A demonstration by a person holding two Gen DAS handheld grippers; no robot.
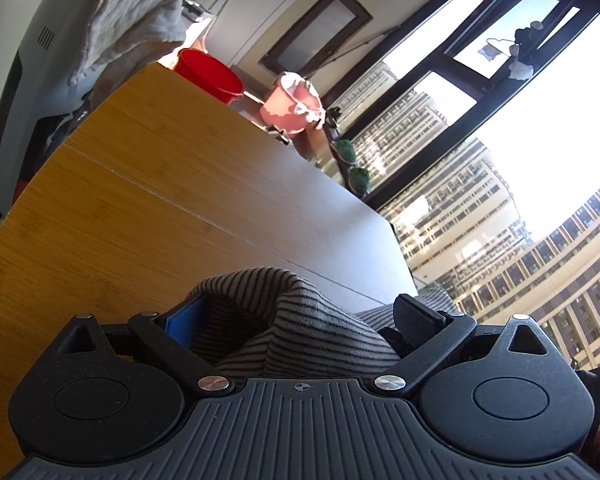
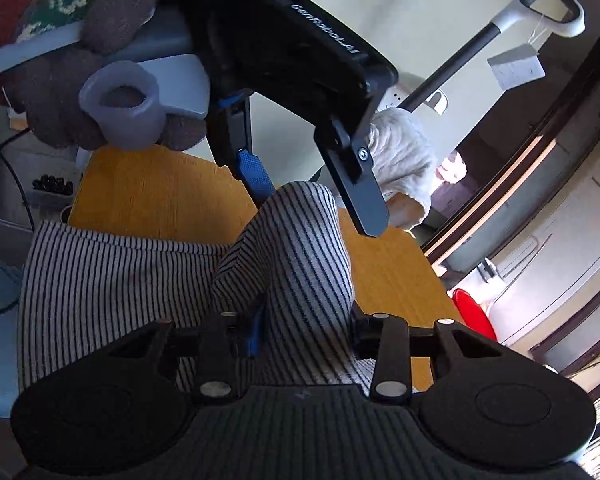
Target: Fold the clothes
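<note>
Striped garment [image 2: 100, 264] is bunched between the fingers of the right gripper [image 2: 304, 336], clamped on a raised fold. The left gripper [image 2: 320, 200], seen opposite, stands open around the same ridge (not pinching it). The rest lies spread on the wooden table [image 2: 148, 184]. Judging by this, folding is barely begun; beyond, a white cloth [image 2: 404, 160] waits.

Our left tongs [image 2: 320, 204] reach in from the upper middle of the right wrist frame, jaws apart around a striped fold. Our right tongs [image 2: 306, 330] sit at lower centre, striped cloth bunched between them. A gloved hand [image 2: 80, 80] grips upper left.
</note>
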